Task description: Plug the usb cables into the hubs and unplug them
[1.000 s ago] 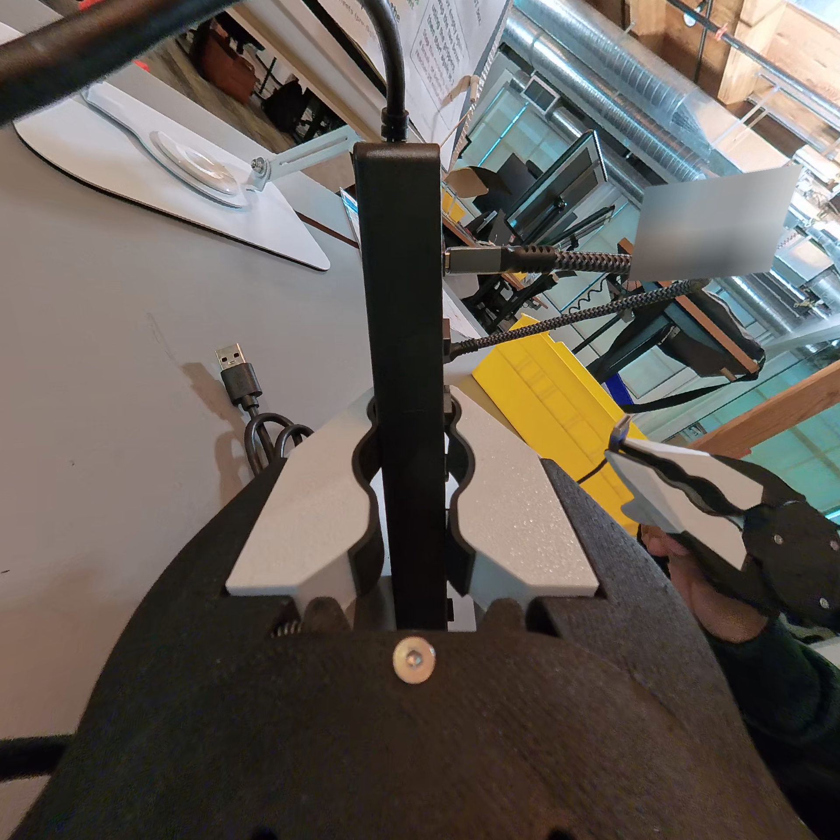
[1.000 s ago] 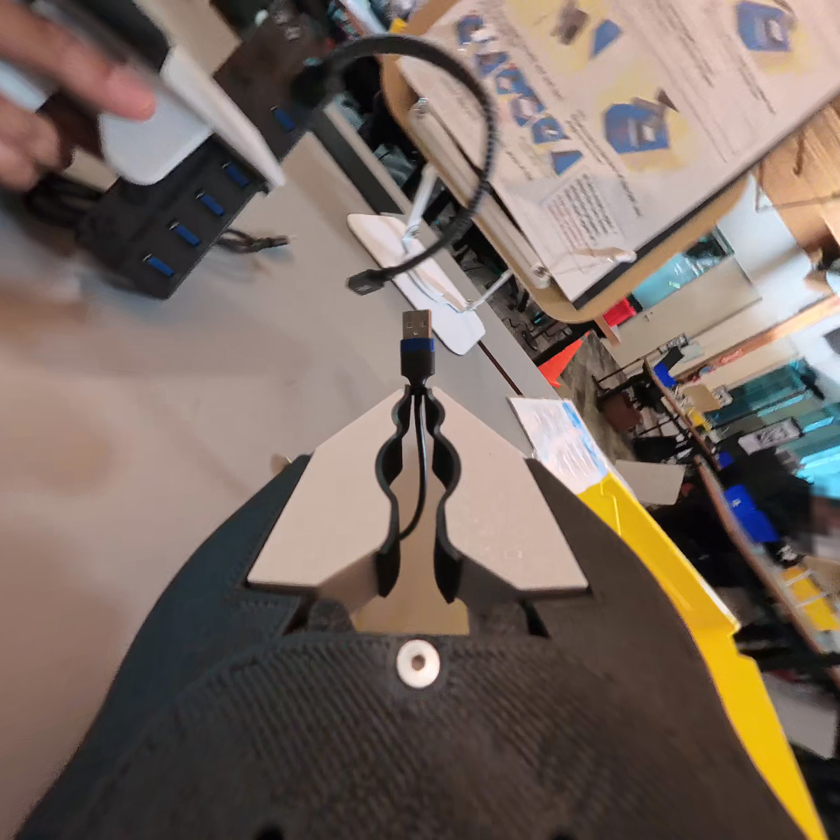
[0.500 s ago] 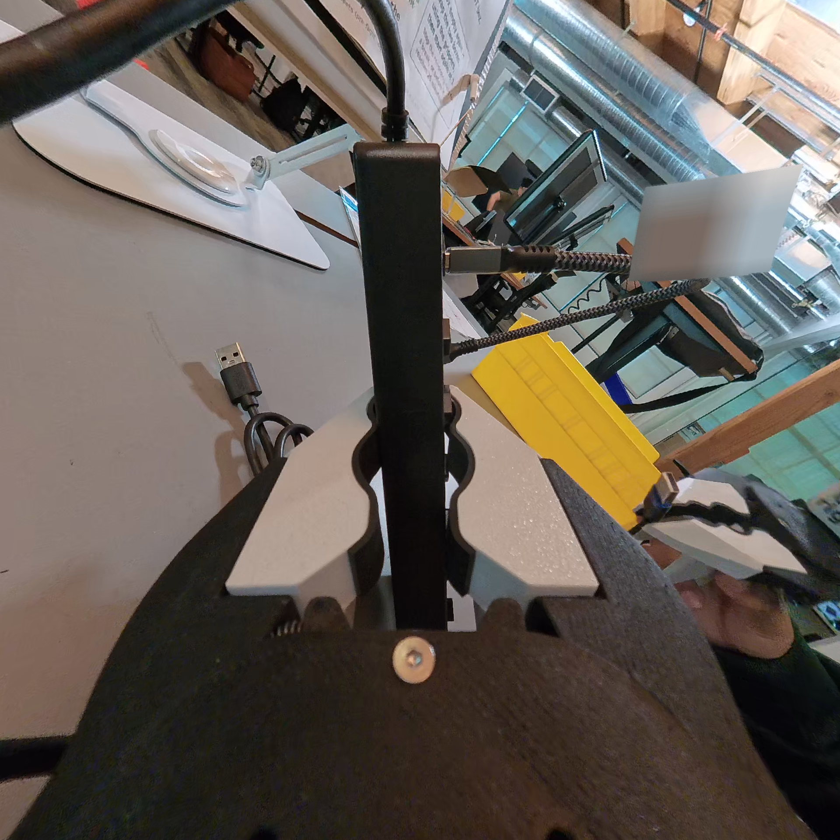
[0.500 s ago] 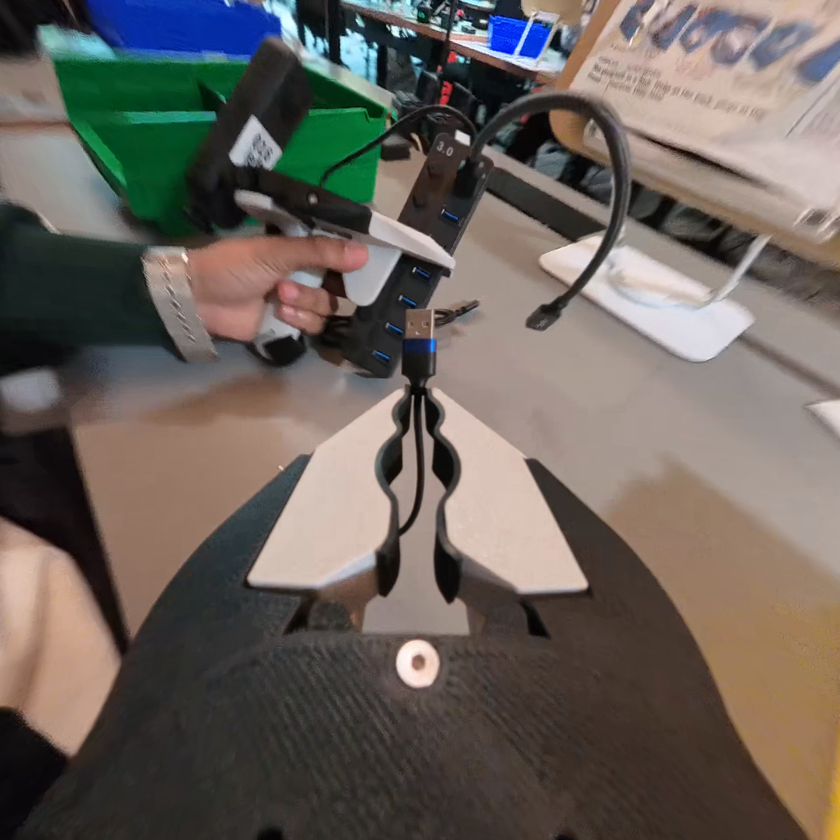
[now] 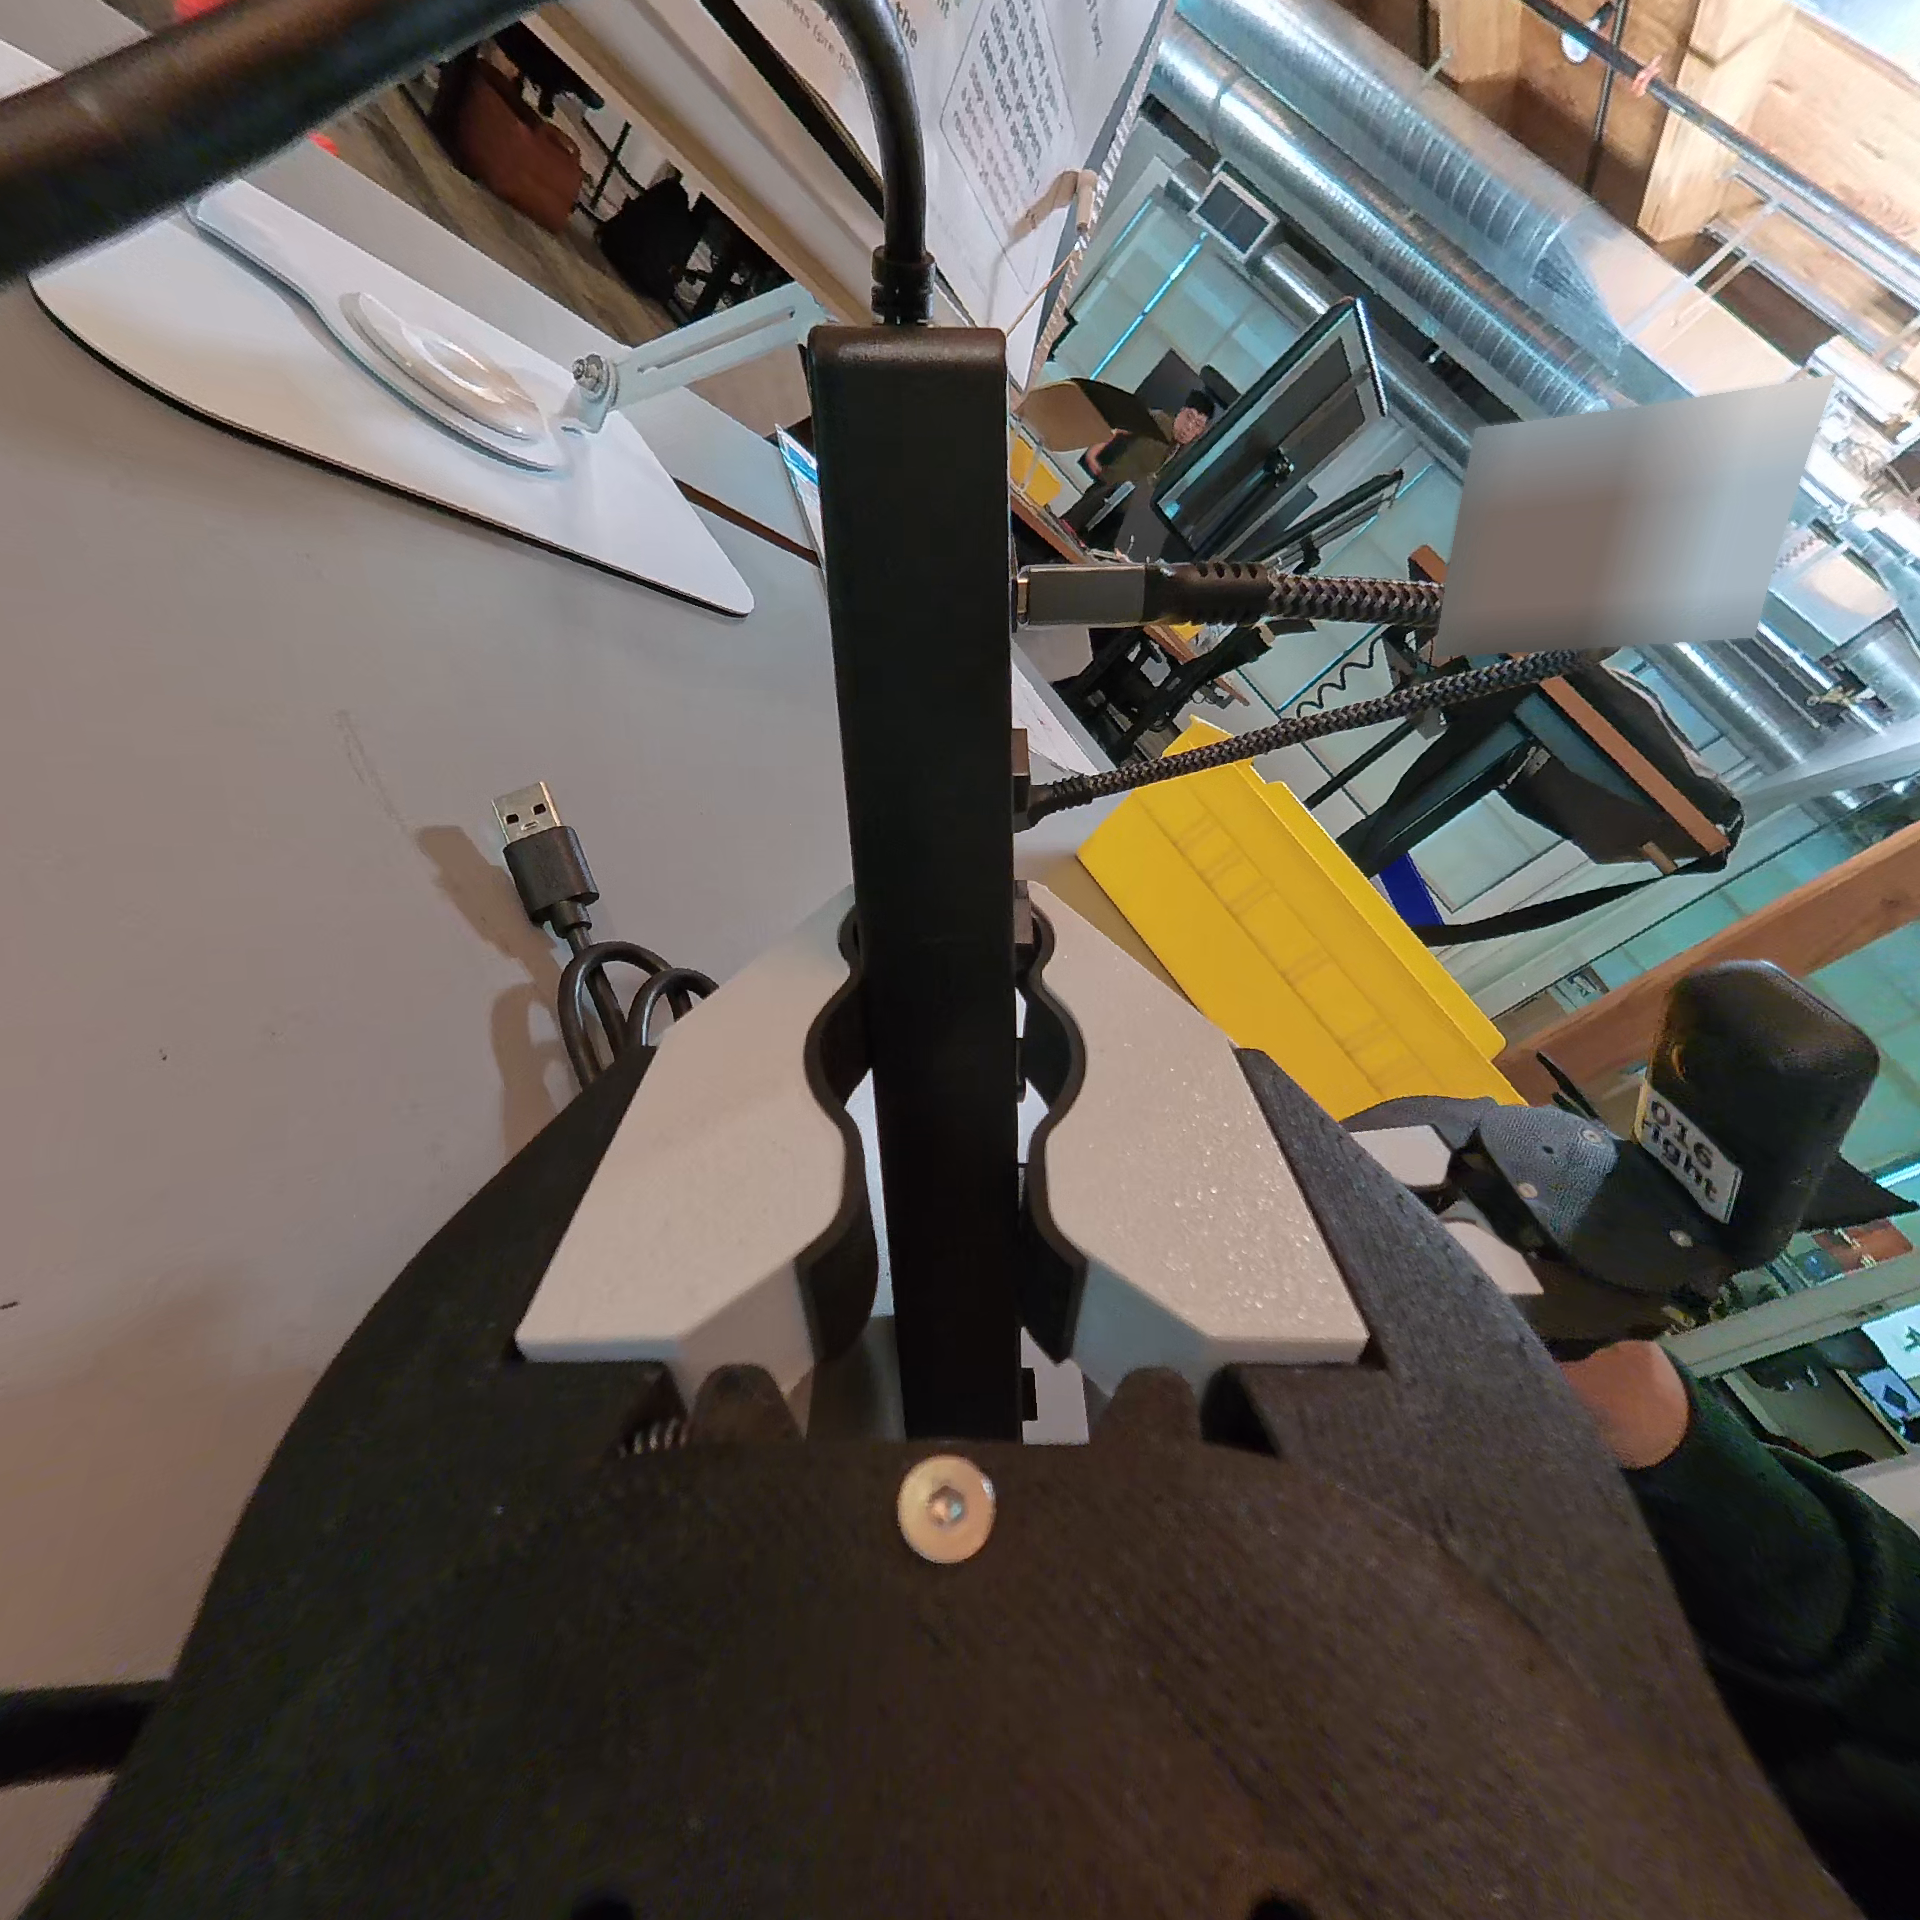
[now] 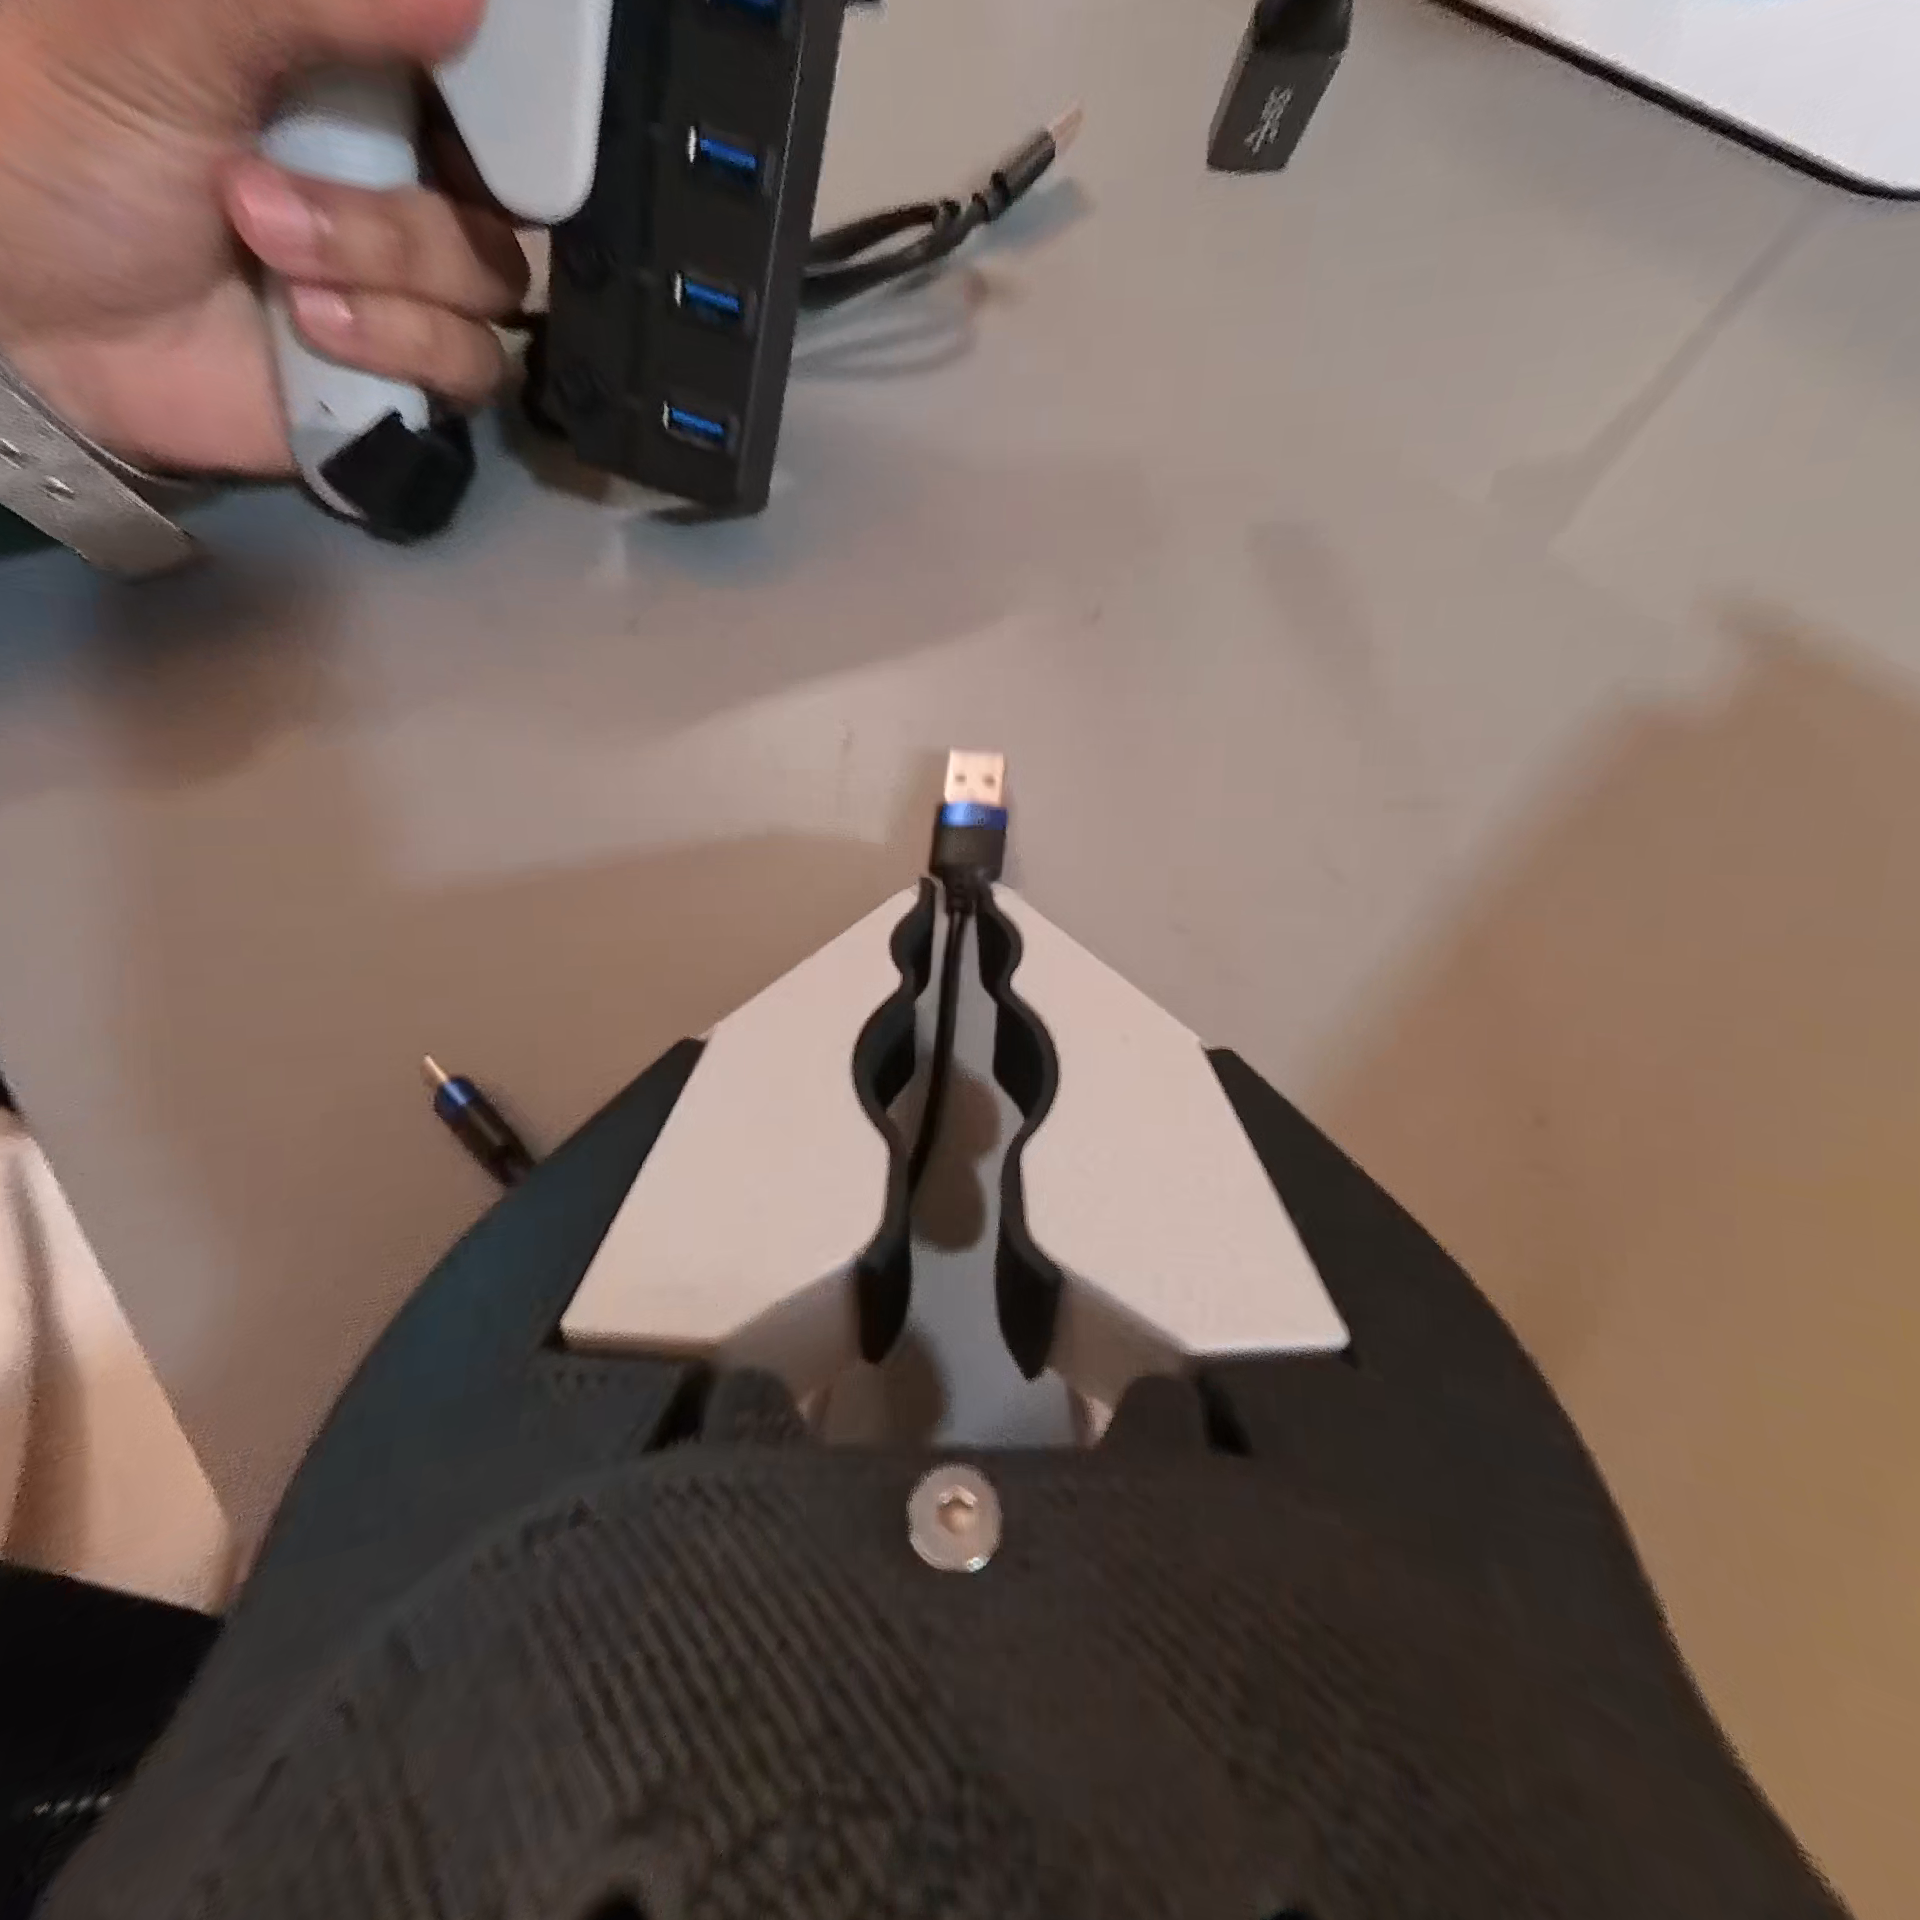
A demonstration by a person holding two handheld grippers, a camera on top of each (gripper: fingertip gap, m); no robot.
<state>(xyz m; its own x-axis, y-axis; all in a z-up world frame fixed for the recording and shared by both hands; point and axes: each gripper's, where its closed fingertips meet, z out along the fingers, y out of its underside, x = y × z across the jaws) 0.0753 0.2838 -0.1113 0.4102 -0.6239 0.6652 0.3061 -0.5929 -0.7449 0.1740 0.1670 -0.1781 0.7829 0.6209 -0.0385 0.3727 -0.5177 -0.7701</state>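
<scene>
My left gripper [image 5: 940,966] is shut on a long black USB hub [image 5: 914,644], held edge-on and raised off the grey table. Two braided cables [image 5: 1226,597] are plugged into the hub's right side. My right gripper [image 6: 956,904] is shut on the cord of a blue-collared USB cable, whose plug [image 6: 974,805] sticks out past the tips, low over the table. In the right wrist view the hub [image 6: 696,260] shows its blue ports at upper left, beside a hand on the left gripper. The right gripper's body [image 5: 1714,1153] shows at the right of the left wrist view.
A loose black USB plug [image 5: 540,852] with a coiled cord lies on the table left of the hub. A white lamp base [image 5: 364,364] sits behind. A yellow bin [image 5: 1278,935] stands right. Another blue-collared plug [image 6: 462,1107] lies beside my right gripper. A black connector [image 6: 1278,94] hangs above.
My right gripper has swung down toward the table, still holding the blue-collared cable; the hub now sits at its upper left. The left gripper and hub have not moved.
</scene>
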